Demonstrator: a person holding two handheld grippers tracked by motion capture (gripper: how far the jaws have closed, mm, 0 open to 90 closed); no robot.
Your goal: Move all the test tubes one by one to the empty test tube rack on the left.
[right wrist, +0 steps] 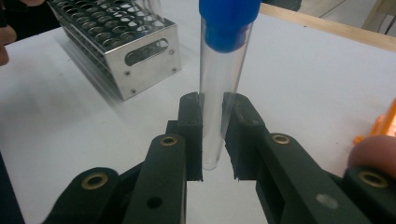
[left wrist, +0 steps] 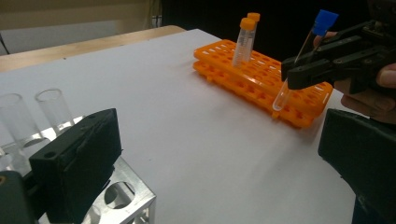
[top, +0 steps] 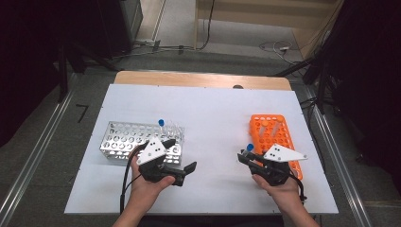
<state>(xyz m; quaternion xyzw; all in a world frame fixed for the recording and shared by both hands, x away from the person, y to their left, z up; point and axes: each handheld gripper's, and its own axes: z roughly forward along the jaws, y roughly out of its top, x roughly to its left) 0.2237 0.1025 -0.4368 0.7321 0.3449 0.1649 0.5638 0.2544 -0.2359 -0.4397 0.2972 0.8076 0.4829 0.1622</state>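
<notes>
On the white table [top: 208, 123], the right gripper [top: 244, 156] is clenched on a blue-capped tube [right wrist: 223, 84], held in the air beside the orange rack [top: 276, 130]. The left gripper [top: 182, 165] hangs released by the metal rack [top: 120, 139]. The smooth tube could slip or tilt in the 2 narrow pads and miss its hole.

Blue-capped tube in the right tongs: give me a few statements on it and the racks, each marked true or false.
1. The right tongs grip a clear tube with a blue cap. True.
2. That tube stands in the orange rack. False: it is held in the air beside the rack.
3. Two orange-capped tubes stand in the orange rack. True.
4. The left tongs hold a tube. False: nothing is between them.
5. The metal rack is at the person's left. True.
</notes>
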